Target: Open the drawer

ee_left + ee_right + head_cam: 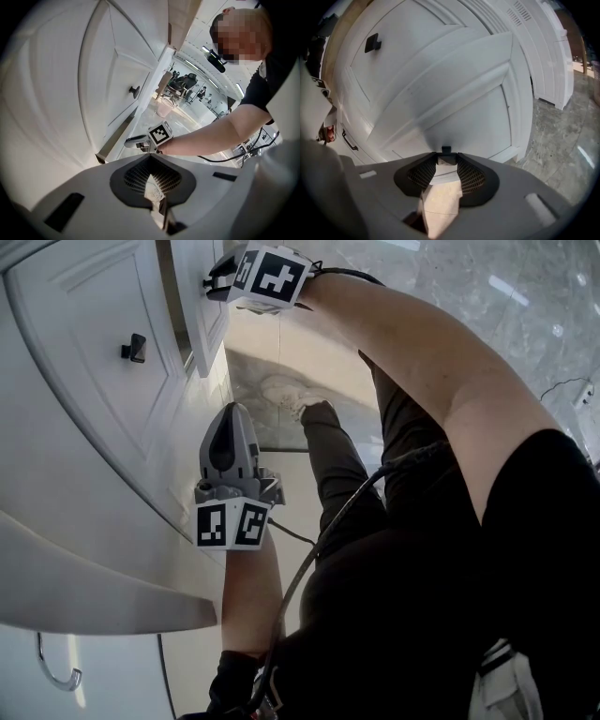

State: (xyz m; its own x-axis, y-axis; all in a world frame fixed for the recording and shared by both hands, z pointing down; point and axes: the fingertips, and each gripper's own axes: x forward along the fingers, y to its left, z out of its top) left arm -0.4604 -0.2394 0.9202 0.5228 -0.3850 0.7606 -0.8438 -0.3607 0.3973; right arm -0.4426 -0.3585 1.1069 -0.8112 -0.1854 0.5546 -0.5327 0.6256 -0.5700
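A white drawer front [206, 329] stands out from the white cabinet face. My right gripper [214, 284] reaches its edge at the top of the head view. In the right gripper view the panel [454, 93] fills the frame, and its small dark knob [446, 150] sits between the tips of my right gripper [446, 157]; the jaws stand apart on either side of it, not visibly pressing. My left gripper [230, 423] hangs lower, off the cabinet, shut and holding nothing. The left gripper [151, 161] looks towards the right gripper [134, 140] at the panel's edge [117, 138].
A neighbouring panel carries another dark knob [134, 348] [135, 90] [372, 43]. A white ledge [94, 592] juts out at lower left, with a curved metal handle [56, 673] below it. The person's legs, a shoe [289, 393] and a cable [323, 540] lie over the marble floor [525, 296].
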